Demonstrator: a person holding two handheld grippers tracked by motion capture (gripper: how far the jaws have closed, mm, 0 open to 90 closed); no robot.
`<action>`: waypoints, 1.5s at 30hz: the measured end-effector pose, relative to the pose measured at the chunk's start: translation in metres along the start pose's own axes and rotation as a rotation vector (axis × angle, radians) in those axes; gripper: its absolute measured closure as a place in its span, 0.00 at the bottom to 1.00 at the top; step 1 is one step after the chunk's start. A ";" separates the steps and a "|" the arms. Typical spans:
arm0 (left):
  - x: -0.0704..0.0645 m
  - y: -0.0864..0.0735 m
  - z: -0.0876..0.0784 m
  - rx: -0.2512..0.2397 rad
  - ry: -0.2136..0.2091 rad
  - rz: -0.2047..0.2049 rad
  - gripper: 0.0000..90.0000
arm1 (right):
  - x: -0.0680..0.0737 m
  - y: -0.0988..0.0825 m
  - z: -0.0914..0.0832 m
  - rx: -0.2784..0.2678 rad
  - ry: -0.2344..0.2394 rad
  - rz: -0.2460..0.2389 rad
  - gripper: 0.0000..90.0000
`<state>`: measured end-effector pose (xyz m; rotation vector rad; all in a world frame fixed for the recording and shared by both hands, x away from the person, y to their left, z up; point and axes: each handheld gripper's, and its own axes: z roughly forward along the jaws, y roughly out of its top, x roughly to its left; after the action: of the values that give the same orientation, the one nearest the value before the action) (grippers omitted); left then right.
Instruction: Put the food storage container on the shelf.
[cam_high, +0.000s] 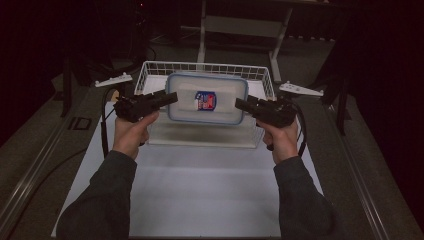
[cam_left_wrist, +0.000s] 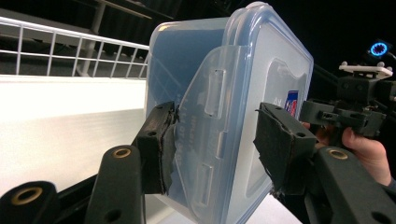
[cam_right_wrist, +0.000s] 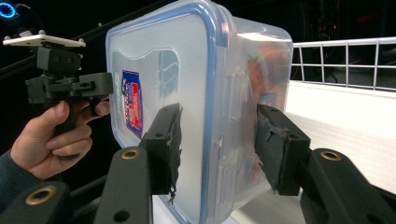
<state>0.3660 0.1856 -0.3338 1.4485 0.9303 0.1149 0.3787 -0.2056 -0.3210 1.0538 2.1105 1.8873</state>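
Container (cam_high: 207, 98) of clear plastic with a blue-rimmed lid, which we hold level above the white wire basket (cam_high: 150, 70). Our left gripper (cam_high: 170, 98) is clamped on its left end, and our right gripper (cam_high: 240, 104) is clamped on its right end. A red-and-blue label (cam_high: 205, 101) marks the lid.

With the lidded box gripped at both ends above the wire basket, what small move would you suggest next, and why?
Probably raise it a little more, keeping both ends level. The left gripper and right gripper each clamp one short end of the plastic box, which hangs over the wire basket; a level, even lift should carry it over the rim without twisting it out of the pads.
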 end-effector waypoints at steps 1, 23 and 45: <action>0.003 0.001 0.002 0.000 0.000 -0.007 0.54 | -0.003 0.001 0.002 0.004 0.000 0.009 0.58; 0.028 0.007 0.019 -0.025 0.036 -0.131 0.54 | -0.028 0.006 0.028 0.011 -0.016 0.133 0.57; 0.032 0.007 0.030 -0.079 0.152 -0.149 0.54 | -0.035 0.003 0.039 0.016 -0.117 0.147 0.54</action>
<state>0.4082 0.1818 -0.3473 1.3068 1.1423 0.1514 0.4263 -0.1928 -0.3391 1.3224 2.0383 1.8220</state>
